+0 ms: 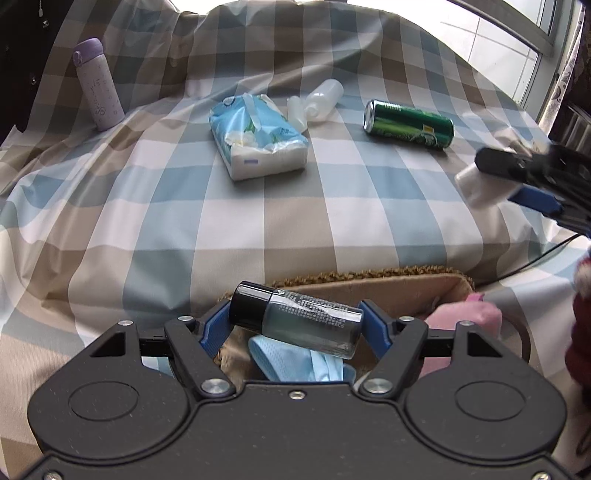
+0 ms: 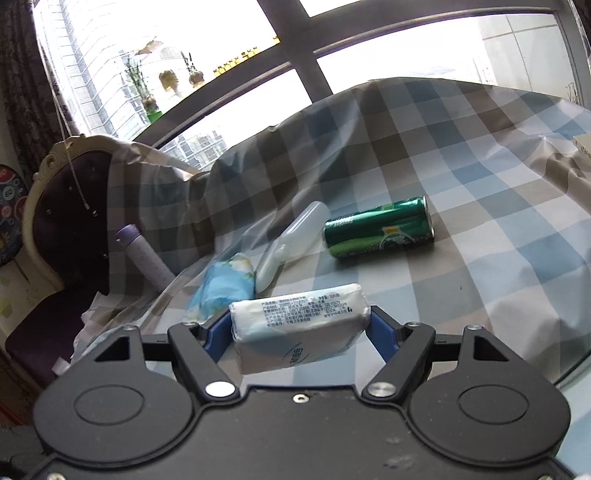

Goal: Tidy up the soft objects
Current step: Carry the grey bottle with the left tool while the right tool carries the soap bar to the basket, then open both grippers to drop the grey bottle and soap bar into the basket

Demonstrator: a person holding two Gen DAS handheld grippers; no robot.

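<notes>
My left gripper [image 1: 295,321] is shut on a dark grey bottle with a black cap [image 1: 299,317], held sideways over a brown fuzzy basket [image 1: 373,280]. A blue face mask [image 1: 295,360] and a pink soft item [image 1: 465,317] lie in the basket. My right gripper [image 2: 299,325] is shut on a white tissue pack [image 2: 299,325], lifted above the checked cloth; the same gripper [image 1: 517,181] with its white pack [image 1: 476,184] shows at the right edge of the left wrist view. A blue tissue pack [image 1: 258,138] lies mid-cloth.
A green can [image 1: 408,123] lies on its side beside clear plastic bottles [image 1: 317,99]. A purple flask [image 1: 99,85] stands at the far left against the draped cloth [image 1: 155,229]. A dark chair [image 2: 62,206] and window [image 2: 258,29] stand behind. A sleeve [image 1: 580,332] shows at right.
</notes>
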